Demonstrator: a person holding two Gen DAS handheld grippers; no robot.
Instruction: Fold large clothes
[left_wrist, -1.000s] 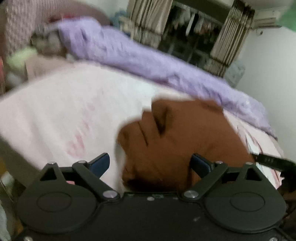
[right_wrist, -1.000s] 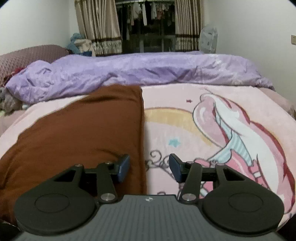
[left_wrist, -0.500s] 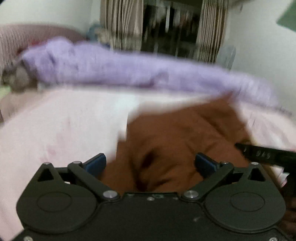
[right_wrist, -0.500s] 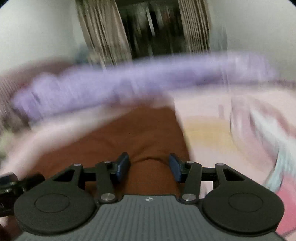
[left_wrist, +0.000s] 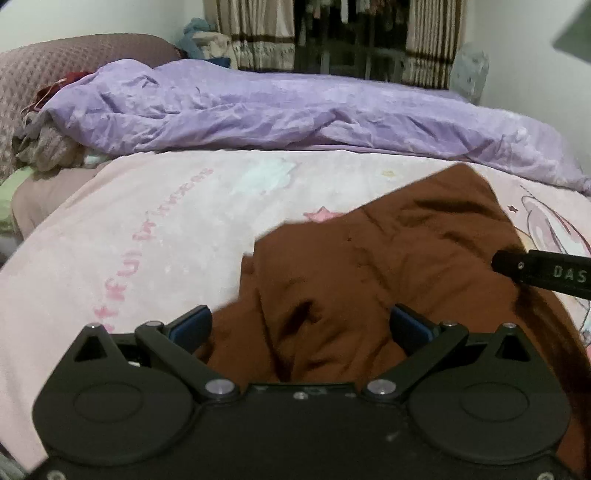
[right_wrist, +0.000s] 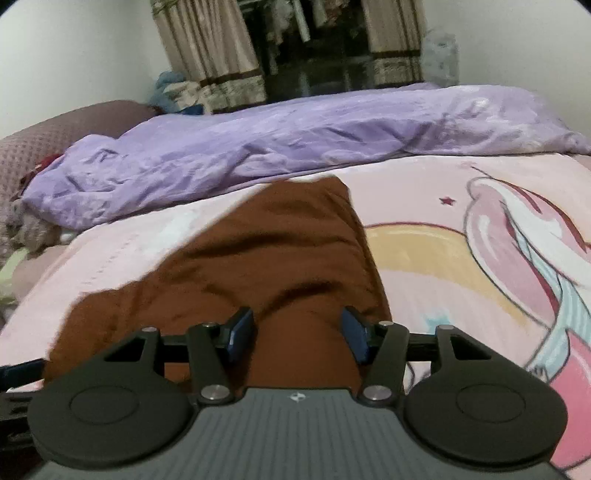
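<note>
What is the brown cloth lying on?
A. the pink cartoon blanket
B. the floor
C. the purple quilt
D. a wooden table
A: the brown cloth is spread on the pink cartoon blanket, with the purple quilt bunched up farther back, not under it.

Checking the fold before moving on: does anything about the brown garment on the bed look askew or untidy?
Yes. The brown garment lies rumpled on the pink blanket, with deep creases and a ragged, slanting left edge rather than a flat, squared fold.
</note>
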